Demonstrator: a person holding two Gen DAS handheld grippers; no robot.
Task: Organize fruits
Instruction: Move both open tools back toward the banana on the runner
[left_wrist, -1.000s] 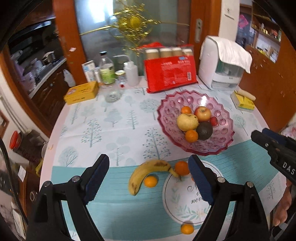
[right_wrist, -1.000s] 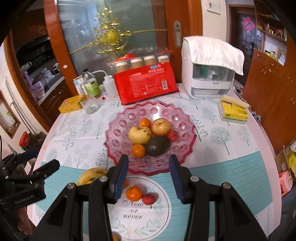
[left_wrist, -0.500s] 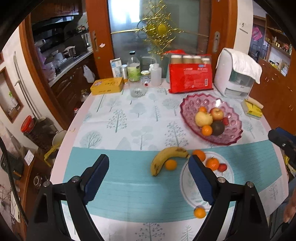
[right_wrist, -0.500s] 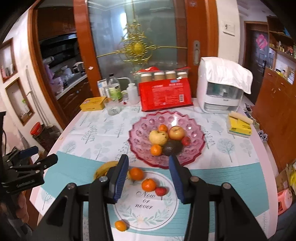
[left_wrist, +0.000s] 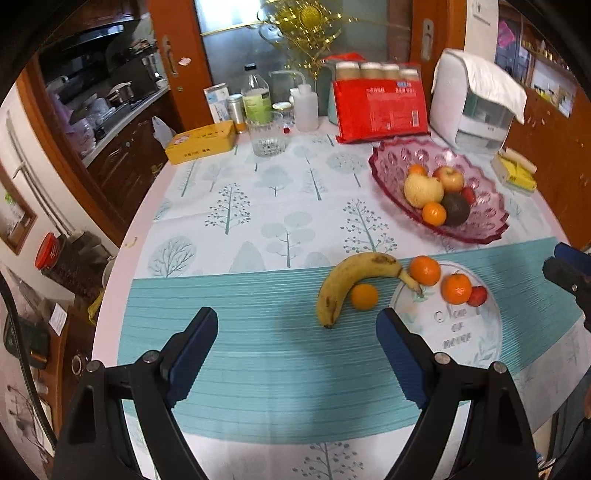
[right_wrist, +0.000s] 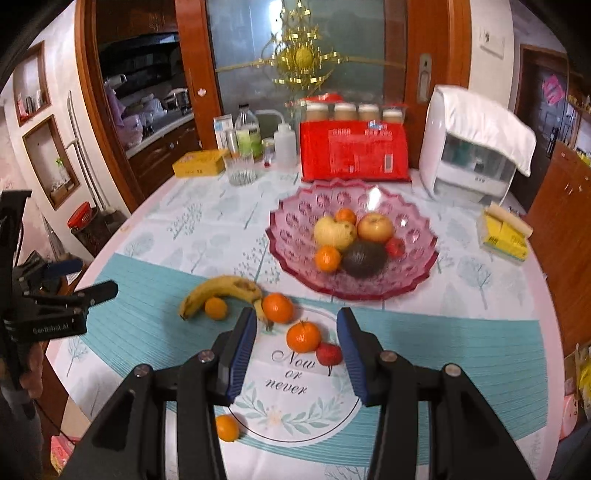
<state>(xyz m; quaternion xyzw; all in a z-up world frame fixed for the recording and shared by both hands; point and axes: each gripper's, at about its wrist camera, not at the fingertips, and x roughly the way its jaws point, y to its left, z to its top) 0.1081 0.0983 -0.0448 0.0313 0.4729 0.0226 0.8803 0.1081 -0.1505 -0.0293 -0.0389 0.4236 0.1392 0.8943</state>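
Note:
A pink glass bowl holds a pear, an apple, an avocado, oranges and a small red fruit. On the table in front of it lie a banana, several oranges and a strawberry. One more orange lies near the table's front edge. My left gripper is open and empty, above the teal cloth left of the banana. My right gripper is open and empty, with an orange and the strawberry showing between its jaws.
A red package, bottles, a glass, a yellow box and a white appliance stand along the table's back. A yellow sponge pack lies at the right. Wooden cabinets surround the table.
Both grippers have come lower and closer to the loose fruit on the table. Both stay open, the right one narrower, as before.

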